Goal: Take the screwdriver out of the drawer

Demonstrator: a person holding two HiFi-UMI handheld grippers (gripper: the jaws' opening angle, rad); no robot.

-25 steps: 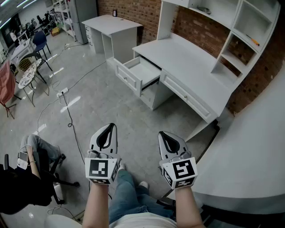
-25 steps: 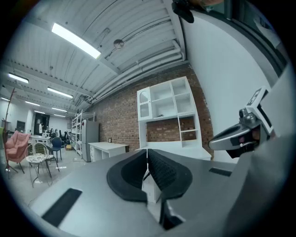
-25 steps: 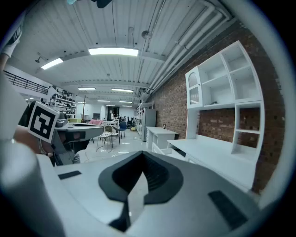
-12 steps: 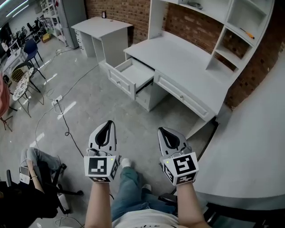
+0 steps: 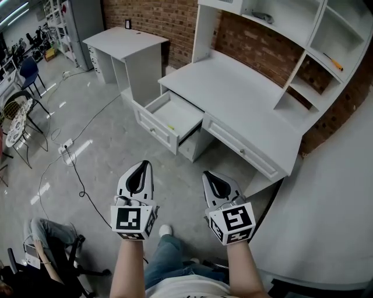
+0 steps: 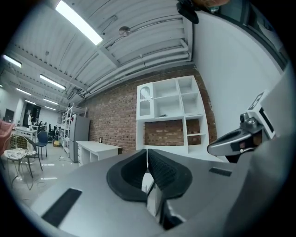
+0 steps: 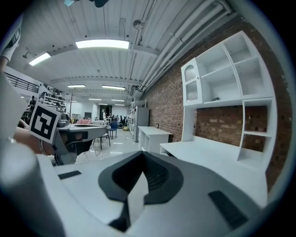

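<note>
Lying in open drawer (image 5: 165, 110), tiny yellowish item (image 5: 171, 127), direction unclear

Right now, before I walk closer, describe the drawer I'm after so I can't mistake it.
Find the big white desk with shelves on top, against the brick wall. At the left end of its front, beside the smaller separate desk, is the drawer. It is the only one pulled out, with a small yellowish item inside; the long drawer to its right is shut.
</note>
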